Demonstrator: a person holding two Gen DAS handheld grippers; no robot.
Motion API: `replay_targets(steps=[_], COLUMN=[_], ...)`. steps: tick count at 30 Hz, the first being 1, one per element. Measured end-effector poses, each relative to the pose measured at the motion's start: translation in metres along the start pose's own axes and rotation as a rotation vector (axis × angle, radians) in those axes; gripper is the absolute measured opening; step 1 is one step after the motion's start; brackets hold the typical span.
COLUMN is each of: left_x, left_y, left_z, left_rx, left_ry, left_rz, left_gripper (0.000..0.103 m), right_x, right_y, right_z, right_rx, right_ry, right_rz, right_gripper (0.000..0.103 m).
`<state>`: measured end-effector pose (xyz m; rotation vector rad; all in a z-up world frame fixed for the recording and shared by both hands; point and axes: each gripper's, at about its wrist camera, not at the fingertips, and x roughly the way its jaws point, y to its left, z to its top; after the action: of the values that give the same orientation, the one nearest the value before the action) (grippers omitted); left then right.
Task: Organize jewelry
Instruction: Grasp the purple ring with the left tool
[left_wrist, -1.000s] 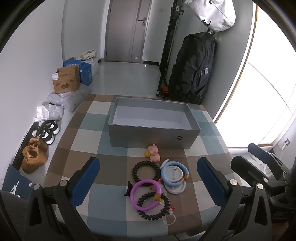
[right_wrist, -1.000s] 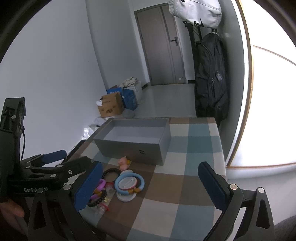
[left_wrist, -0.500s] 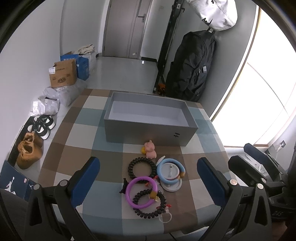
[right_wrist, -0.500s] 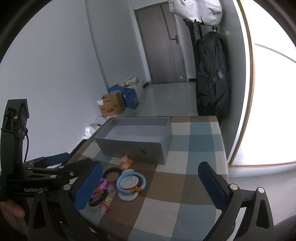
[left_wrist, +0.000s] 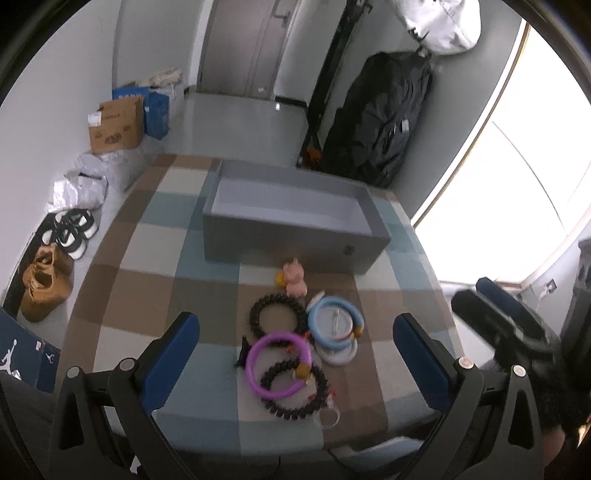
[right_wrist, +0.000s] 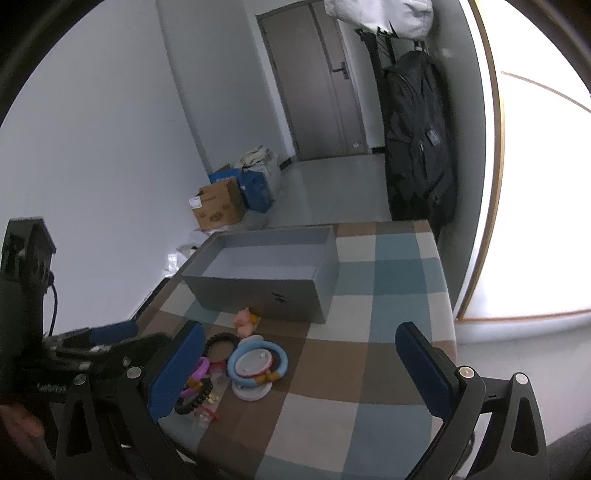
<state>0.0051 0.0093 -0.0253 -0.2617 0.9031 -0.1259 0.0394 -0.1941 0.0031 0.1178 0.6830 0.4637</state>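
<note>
While both claws hang above the near edge of the checked tabletop (left_wrist: 147, 258), neither grips anything: the left claw (left_wrist: 295, 354) has its blue pads spread wide with the jewelry showing between them, and the right claw (right_wrist: 299, 365) is likewise released, its jaws far apart.

The jewelry lies in a loose cluster just in front of the grey box (left_wrist: 295, 243). A black beaded bracelet (left_wrist: 277, 317) lies flat nearest the box, with a light blue ring (left_wrist: 335, 325) just beside it to the right, resting over a white round disc (left_wrist: 338, 356). Nearer the camera, a purple ring (left_wrist: 277, 363) overlaps a second black beaded bracelet (left_wrist: 295, 389), and a small clear ring (left_wrist: 328, 417) touches that bracelet's near edge. A pink figurine (left_wrist: 295, 280) stands between the cluster and the box's front wall, a small yellow piece at its left side.

The box is open-topped, its long axis running left to right across the tabletop in the left wrist view. On the floor beyond are a cardboard carton (left_wrist: 115, 127) and shoes (left_wrist: 72, 232).
</note>
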Motion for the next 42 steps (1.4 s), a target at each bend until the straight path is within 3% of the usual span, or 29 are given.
replay_targets(steps=[10, 12, 16, 22, 24, 28, 32, 42], left_x=[0.02, 0.026, 0.036, 0.04, 0.042, 0.045, 0.044, 0.038], left_y=[0.022, 0.027, 0.031, 0.032, 0.028, 0.023, 0.022, 0.046], left_z=[-0.018, -0.019, -0.018, -0.011, -0.01, -0.009, -0.007, 0.001], left_rx=[-0.065, -0.089, -0.132, -0.147, -0.125, -0.088, -0.097, -0.238], left_ry=[0.186, 0.213, 0.259, 0.258, 0.261, 0.271, 0.277, 0.271], left_rz=[-0.053, -0.062, -0.095, -0.102, -0.082, -0.053, -0.062, -0.168], left_gripper=[0.101, 0.091, 0.085, 0.083, 0.068, 0.052, 0.049, 0.046], right_x=[0.02, 0.024, 0.033, 0.039, 0.04, 0.041, 0.04, 0.041], right_y=[-0.015, -0.017, -0.02, -0.02, -0.021, -0.021, -0.021, -0.021], right_z=[0.003, 0.003, 0.004, 0.004, 0.004, 0.004, 0.004, 0.002], right_rx=[0.081, 0.096, 0.119, 0.13, 0.135, 0.141, 0.137, 0.132], right_ry=[0.065, 0.08, 0.104, 0.119, 0.124, 0.131, 0.132, 0.142], right_rz=[-0.002, 0.0, 0.014, 0.03, 0.034, 0.04, 0.042, 0.043], right_gripper=[0.103, 0.103, 0.103, 0.103, 0.103, 0.103, 0.103, 0.103])
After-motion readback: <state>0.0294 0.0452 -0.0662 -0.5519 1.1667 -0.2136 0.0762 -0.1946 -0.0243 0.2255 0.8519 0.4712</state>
